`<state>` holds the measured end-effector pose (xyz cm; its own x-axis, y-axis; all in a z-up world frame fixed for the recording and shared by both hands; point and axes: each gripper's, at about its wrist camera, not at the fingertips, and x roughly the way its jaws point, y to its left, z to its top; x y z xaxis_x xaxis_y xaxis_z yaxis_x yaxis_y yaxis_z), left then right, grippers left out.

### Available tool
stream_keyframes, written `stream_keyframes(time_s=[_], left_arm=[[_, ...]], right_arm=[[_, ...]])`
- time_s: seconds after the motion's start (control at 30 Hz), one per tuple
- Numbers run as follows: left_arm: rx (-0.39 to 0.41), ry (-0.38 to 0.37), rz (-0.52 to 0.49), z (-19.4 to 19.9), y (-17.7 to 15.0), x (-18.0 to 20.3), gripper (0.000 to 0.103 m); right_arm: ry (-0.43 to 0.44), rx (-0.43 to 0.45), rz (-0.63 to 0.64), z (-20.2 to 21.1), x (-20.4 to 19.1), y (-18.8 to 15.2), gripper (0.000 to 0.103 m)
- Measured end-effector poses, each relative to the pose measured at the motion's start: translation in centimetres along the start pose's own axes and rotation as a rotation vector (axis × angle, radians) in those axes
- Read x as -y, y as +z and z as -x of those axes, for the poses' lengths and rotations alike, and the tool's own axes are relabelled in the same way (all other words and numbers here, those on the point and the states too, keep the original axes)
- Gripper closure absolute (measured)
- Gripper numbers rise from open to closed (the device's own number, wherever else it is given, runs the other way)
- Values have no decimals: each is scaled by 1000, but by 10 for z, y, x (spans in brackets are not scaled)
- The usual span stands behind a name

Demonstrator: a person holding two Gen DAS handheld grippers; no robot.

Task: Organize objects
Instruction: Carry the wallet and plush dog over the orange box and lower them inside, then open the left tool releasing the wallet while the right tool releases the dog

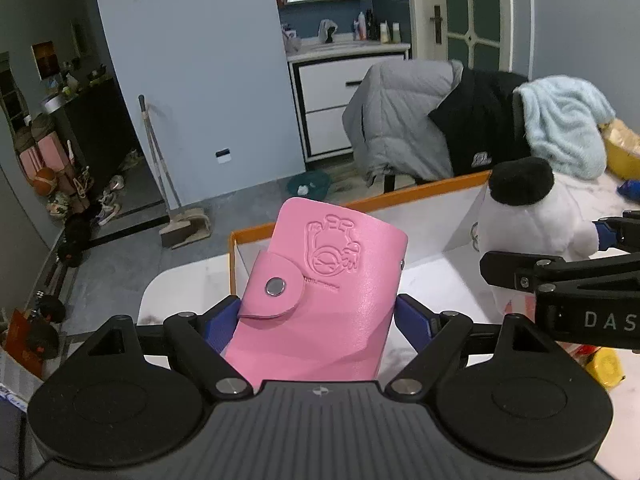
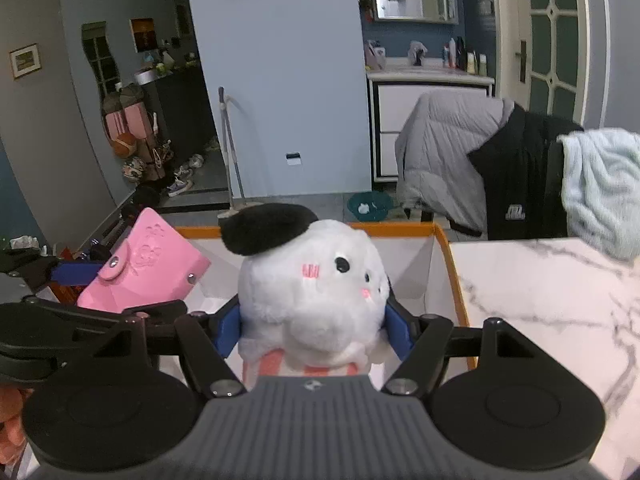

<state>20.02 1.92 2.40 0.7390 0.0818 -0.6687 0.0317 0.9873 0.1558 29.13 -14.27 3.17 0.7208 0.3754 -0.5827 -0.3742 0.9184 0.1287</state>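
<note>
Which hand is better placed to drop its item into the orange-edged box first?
Probably right: its tool holds the plush toy over the box interior, while the pink card holder in the left tool hangs at the box corner.

Hidden or cut off, by item:
- Pink wallet (image 1: pixel 320 292): lower end concealed behind the left tool (image 1: pixel 320 320) body; embossed lettering under the emblem too small to read.
- White plush toy (image 2: pixel 316 292): base hidden behind the right tool (image 2: pixel 314 328) housing; in the left wrist view its right side is covered by that tool.
- Orange-rimmed box (image 2: pixel 448 256): floor mostly screened by both held items.
- Yellow object (image 1: pixel 606 366) right of the left tool: partly covered, unidentifiable.
- Counter (image 2: pixel 540 300): cut by the frame edge.
</note>
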Motion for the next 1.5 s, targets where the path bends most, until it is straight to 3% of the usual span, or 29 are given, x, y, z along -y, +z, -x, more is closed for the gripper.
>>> stream_keyframes(time_s=[0.43, 0.73, 1.07, 1.17, 1.5], left_arm=[[-133, 41, -115, -28, -18, 28, 6], [-182, 11, -70, -34, -21, 21, 5], [-172, 16, -57, -34, -21, 19, 4], [-175, -19, -37, -33, -20, 16, 3], [-95, -28, -46, -15, -10, 16, 0]], right_arm=[[39, -94, -72, -32, 13, -22, 31], [48, -149, -66, -41, 13, -32, 29], [32, -114, -47, -34, 6, -31, 23], [41, -105, -47, -31, 3, -30, 23], [55, -83, -84, -22, 8, -23, 23]])
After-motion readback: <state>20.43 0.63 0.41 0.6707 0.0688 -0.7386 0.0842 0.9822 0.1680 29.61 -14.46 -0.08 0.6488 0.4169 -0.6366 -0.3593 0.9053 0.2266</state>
